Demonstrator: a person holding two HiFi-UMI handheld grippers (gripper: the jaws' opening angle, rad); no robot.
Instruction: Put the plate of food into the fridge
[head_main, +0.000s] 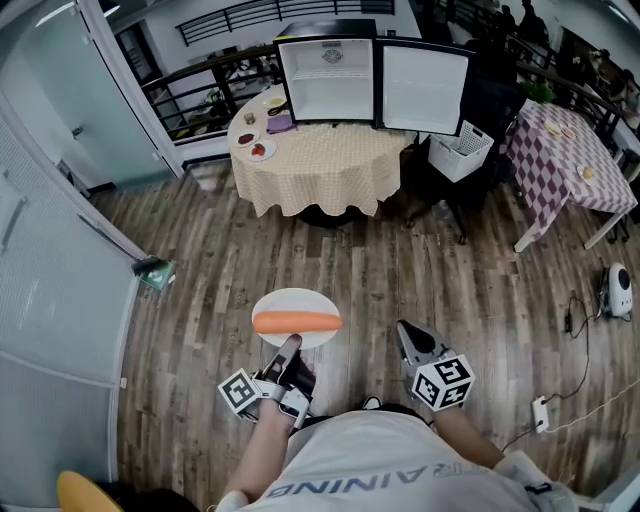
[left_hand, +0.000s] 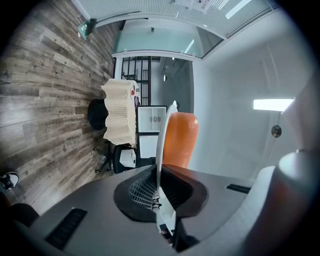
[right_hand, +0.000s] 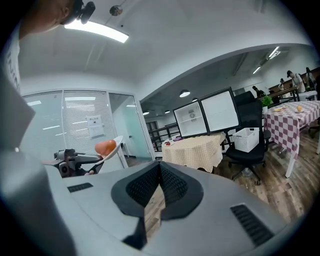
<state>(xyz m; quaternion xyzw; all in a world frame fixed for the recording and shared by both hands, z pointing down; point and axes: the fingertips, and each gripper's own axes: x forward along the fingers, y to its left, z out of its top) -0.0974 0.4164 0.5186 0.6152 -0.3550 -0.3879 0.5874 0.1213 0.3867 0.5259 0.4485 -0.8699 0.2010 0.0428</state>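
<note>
Plate of food (head_main: 290, 300): white, carried in the air above the wooden floor (head_main: 200, 260), just ahead of the person's body. One long orange piece (head_main: 297, 321) lies on it, carrot or sausage; cannot tell which.

Left tool (head_main: 291, 345): pinching the plate's near rim. The left gripper view shows the rim (left_hand: 160, 145) edge-on, running straight into the pads, with the orange piece (left_hand: 180, 140) beyond. So the plate juts forward from the tool, away from the person.

Right tool (head_main: 408, 335): just beside the plate on its right, not touching it. Its jaws are pressed together at the tips with nothing between them, as the right gripper view shows (right_hand: 160, 167). The same view catches the plate (right_hand: 116, 147) off to its left.

Long axis of the orange piece: crosswise, left to right, square to the line toward the fridge. Judgement: a roll of the left wrist could send it sliding sideways.

Far: fridge (head_main: 325, 80) stands on the cloth-covered tabletop (head_main: 320, 160), straight ahead and well apart. Its door (head_main: 425, 90) is swung open to the right; the shelves look bare.

Judgement: carry under way, floor between looks passable. The left hand alone bears the load; the right is free to steady it.
</note>
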